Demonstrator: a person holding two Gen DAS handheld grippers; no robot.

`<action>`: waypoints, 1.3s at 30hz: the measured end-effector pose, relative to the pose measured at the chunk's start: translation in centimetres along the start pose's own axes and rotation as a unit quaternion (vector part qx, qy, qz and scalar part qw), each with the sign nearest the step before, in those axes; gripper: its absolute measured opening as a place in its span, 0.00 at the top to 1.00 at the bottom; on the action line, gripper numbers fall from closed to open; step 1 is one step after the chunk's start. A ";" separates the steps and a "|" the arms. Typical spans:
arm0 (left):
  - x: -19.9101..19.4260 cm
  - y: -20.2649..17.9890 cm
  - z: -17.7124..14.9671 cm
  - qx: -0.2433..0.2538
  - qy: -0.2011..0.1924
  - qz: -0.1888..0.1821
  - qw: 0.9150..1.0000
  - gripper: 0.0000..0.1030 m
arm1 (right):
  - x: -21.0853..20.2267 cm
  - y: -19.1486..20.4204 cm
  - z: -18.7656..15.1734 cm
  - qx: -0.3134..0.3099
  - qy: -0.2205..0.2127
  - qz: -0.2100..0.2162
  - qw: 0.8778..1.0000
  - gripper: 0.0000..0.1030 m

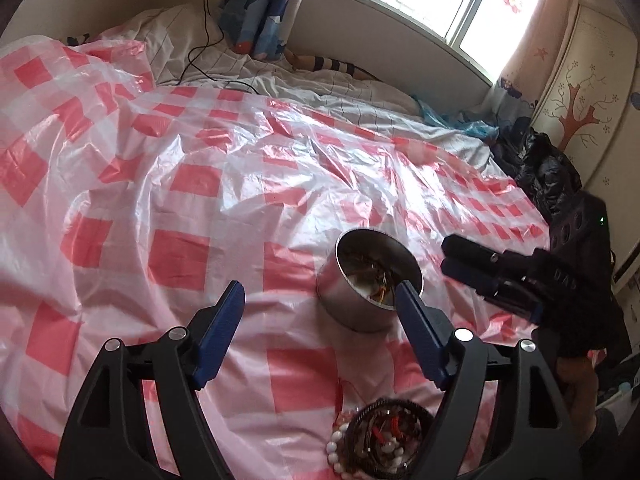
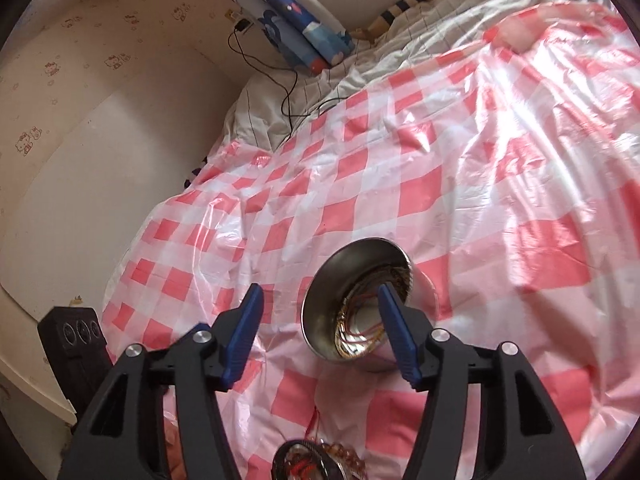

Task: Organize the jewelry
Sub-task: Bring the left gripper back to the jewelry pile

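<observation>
Left to right: my left gripper hangs wide open and empty; the jewelry pile lies beneath it, nearer than the steel bowl ahead. My right gripper, open and empty, faces the bowl's mouth.

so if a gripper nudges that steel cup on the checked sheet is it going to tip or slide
Probably slides or wobbles first: the steel cup sits on glossy, wrinkled plastic sheet over soft bedding, a poor footing. It already looks tilted, so a push at the rim could tip it. It likely feels light, holding only some thin chains.
</observation>
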State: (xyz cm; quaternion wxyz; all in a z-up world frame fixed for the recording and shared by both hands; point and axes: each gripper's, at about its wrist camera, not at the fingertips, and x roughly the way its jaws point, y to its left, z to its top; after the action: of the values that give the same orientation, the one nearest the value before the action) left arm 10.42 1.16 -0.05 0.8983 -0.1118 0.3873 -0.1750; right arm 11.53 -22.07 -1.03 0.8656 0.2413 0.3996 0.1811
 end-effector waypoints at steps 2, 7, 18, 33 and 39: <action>-0.3 -0.4 -1.5 0.009 0.016 -0.002 1.000 0.28 | -1.6 0.3 -1.0 -0.007 -0.005 -0.018 1.000 0.38; -0.7 -1.9 -5.0 0.036 0.050 -0.015 0.998 0.28 | -4.7 0.1 -5.0 0.002 -0.001 -0.037 0.999 0.34; 0.6 -2.5 -7.6 0.037 0.084 -0.022 0.996 0.28 | -6.2 -1.6 -9.7 0.061 0.011 -0.036 0.997 0.29; 1.5 -2.1 -7.7 0.026 0.098 -0.039 0.994 0.55 | -4.9 -2.6 -9.9 0.095 0.029 -0.021 0.995 0.25; 1.9 -2.1 -7.8 0.028 0.106 -0.037 0.993 0.70 | -4.7 -2.7 -9.9 0.096 0.031 -0.023 0.995 0.25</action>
State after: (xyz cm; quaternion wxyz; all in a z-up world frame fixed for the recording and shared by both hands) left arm 5.46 -1.99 -5.85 0.8477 -0.0812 0.4710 -0.2299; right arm 1.23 -23.98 -5.27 0.8298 0.3081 0.4468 0.1299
